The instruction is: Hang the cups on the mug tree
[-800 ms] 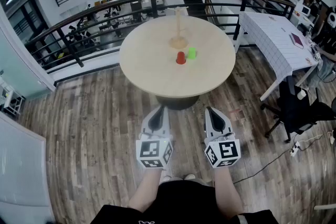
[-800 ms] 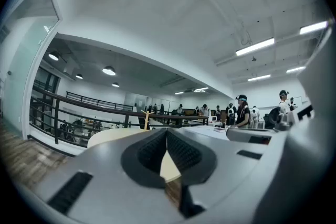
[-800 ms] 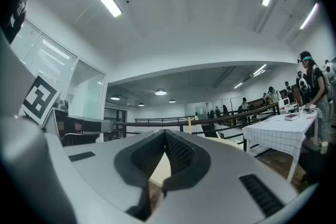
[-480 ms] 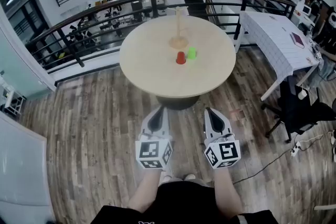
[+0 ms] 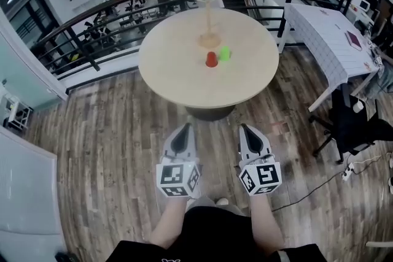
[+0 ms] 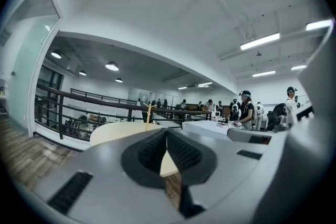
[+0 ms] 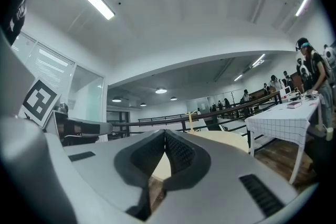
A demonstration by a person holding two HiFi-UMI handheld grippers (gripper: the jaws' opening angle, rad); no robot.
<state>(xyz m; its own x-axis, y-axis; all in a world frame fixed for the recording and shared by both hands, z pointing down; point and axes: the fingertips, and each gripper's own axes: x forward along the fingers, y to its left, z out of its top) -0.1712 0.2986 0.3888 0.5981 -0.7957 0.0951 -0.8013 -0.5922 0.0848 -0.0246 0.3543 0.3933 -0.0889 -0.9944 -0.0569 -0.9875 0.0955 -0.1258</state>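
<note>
A person stands on a wooden floor (image 5: pixel 104 150), a few steps back from a round, pale wooden surface (image 5: pixel 175 80). They hold 2 tools level at waist height, both aimed at it. The left hand-held gripper (image 5: pixel 185 129) has its jaws pressed together with nothing between them. The right hand-held gripper (image 5: pixel 245 129) is the same, closed and empty.

Near the middle of the surface are 2 small cups, well out of reach. The red cup (image 5: pixel 211 59) stands just beside the green cup (image 5: pixel 225 53), and both are just in front of the mug tree (image 5: pixel 209 26), a thin wooden post on a round base.

The cups look like light, stiff plastic with smooth sides, so they would probably slide or tip if nudged. A gentle pinch across the rim and wall seems the safest hold. No handles can be made out from here. The slim tree may wobble under a push.
</note>
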